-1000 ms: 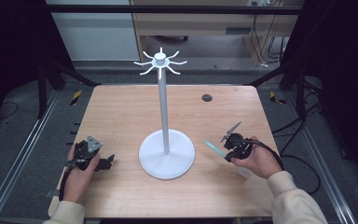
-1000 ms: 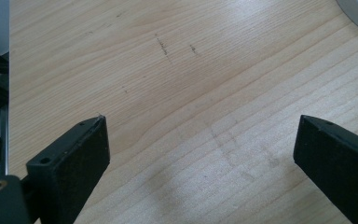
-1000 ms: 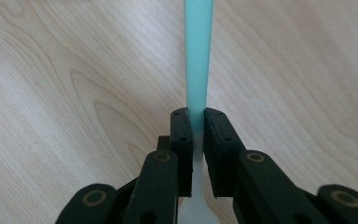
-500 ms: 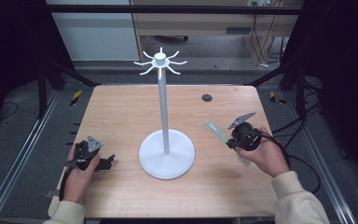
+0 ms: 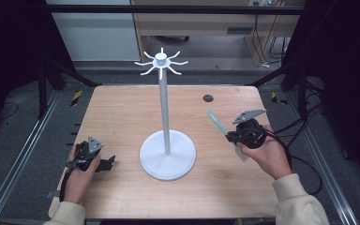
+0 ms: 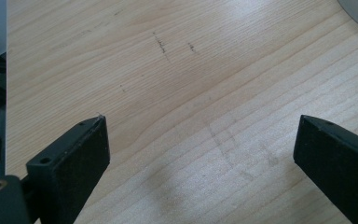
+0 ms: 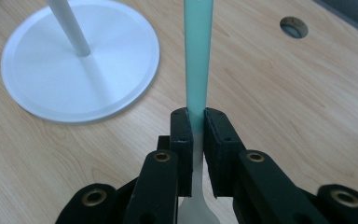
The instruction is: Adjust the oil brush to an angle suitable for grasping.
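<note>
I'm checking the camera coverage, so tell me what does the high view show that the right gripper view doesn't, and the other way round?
High view: the stand's hooked top, the left gripper resting on the table, and both hands. Right gripper view: the jaws shut on the utensil, its pale wider end behind them. Both: the right gripper, the teal handle, the stand's round white base, its pole and the table's dark hole.

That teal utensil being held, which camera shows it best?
The right gripper view: the teal utensil fills the centre, clamped between the right hand-held gripper jaws. The high view shows it small, pointing up-left. The left gripper view shows bare table.
</note>
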The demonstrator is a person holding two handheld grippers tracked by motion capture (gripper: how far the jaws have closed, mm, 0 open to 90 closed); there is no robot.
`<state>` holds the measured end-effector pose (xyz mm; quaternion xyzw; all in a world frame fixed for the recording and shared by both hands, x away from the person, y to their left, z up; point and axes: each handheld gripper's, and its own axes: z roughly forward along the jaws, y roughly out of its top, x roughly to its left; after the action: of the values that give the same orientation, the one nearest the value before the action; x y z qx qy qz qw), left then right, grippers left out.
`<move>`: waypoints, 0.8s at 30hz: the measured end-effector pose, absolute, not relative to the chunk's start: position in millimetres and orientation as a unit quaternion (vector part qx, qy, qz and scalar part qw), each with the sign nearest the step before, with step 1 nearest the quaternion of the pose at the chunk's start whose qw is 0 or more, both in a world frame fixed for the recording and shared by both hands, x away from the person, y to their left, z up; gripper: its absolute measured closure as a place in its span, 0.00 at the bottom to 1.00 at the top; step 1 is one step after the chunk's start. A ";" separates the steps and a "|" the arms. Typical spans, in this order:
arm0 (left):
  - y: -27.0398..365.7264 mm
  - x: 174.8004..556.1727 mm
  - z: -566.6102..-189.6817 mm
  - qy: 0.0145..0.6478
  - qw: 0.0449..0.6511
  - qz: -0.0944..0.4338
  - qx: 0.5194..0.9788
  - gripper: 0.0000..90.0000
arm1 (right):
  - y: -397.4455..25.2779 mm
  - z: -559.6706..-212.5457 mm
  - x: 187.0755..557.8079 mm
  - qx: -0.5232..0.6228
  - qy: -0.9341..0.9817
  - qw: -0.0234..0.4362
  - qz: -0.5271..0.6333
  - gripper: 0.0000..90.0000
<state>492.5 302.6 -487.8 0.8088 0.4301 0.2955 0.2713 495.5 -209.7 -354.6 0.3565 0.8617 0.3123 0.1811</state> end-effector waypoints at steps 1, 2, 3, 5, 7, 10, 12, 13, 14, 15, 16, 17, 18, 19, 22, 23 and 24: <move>302.7 492.4 -487.7 0.430 0.271 0.296 0.809 0.03 | -209.7 -352.9 494.9 0.357 0.860 0.183 0.316 0.91; 302.7 492.4 -487.7 0.430 0.271 0.296 0.809 0.03 | -209.7 -352.9 494.9 0.357 0.860 0.183 0.316 0.91; 302.8 492.3 -487.6 0.430 0.271 0.296 0.809 0.03 | -209.7 -348.9 494.1 0.354 0.856 0.188 0.325 0.91; 302.8 492.4 -487.8 0.430 0.271 0.295 0.809 0.03 | -209.5 -346.3 493.4 0.352 0.853 0.190 0.334 0.91; 302.6 492.5 -488.0 0.430 0.271 0.295 0.809 0.03 | -209.0 -343.1 492.3 0.351 0.850 0.194 0.341 0.91; 302.6 492.5 -488.0 0.430 0.271 0.295 0.809 0.03 | -208.7 -338.2 490.4 0.349 0.845 0.202 0.351 0.91; 302.7 492.5 -488.0 0.430 0.271 0.295 0.809 0.03 | -208.8 -334.7 489.0 0.348 0.842 0.206 0.357 0.91; 302.7 492.5 -488.0 0.430 0.271 0.295 0.809 0.03 | -208.7 -333.2 488.4 0.348 0.839 0.208 0.362 0.91; 302.7 492.5 -488.0 0.430 0.271 0.295 0.810 0.03 | -208.7 -333.2 488.4 0.348 0.839 0.208 0.362 0.91; 302.5 492.5 -488.2 0.430 0.271 0.295 0.809 0.03 | -209.2 -329.6 487.4 0.347 0.835 0.208 0.372 0.91; 302.5 492.5 -488.2 0.430 0.271 0.295 0.809 0.03 | -209.2 -329.6 487.4 0.347 0.835 0.208 0.372 0.91; 302.3 492.5 -488.1 0.429 0.270 0.294 0.810 0.03 | -208.9 -326.8 486.4 0.347 0.832 0.207 0.379 0.91; 302.3 492.4 -488.1 0.429 0.270 0.294 0.810 0.03 | -208.7 -325.8 486.1 0.346 0.832 0.207 0.381 0.91; 302.3 492.4 -488.1 0.429 0.270 0.294 0.810 0.03 | -208.2 -324.4 485.4 0.346 0.830 0.209 0.385 0.91; 302.6 492.4 -488.1 0.430 0.270 0.294 0.810 0.03 | -206.9 -319.6 482.8 0.342 0.824 0.212 0.398 0.91; 302.7 492.5 -488.1 0.430 0.270 0.294 0.810 0.03 | -206.5 -318.1 482.1 0.340 0.823 0.212 0.403 0.91; 302.6 492.5 -488.2 0.430 0.270 0.294 0.810 0.03 | -205.9 -316.6 481.3 0.339 0.821 0.212 0.409 0.91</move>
<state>492.5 302.6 -488.2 0.8099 0.4297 0.2940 0.2701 481.3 -205.9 -316.6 0.3387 0.8207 0.4085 0.2119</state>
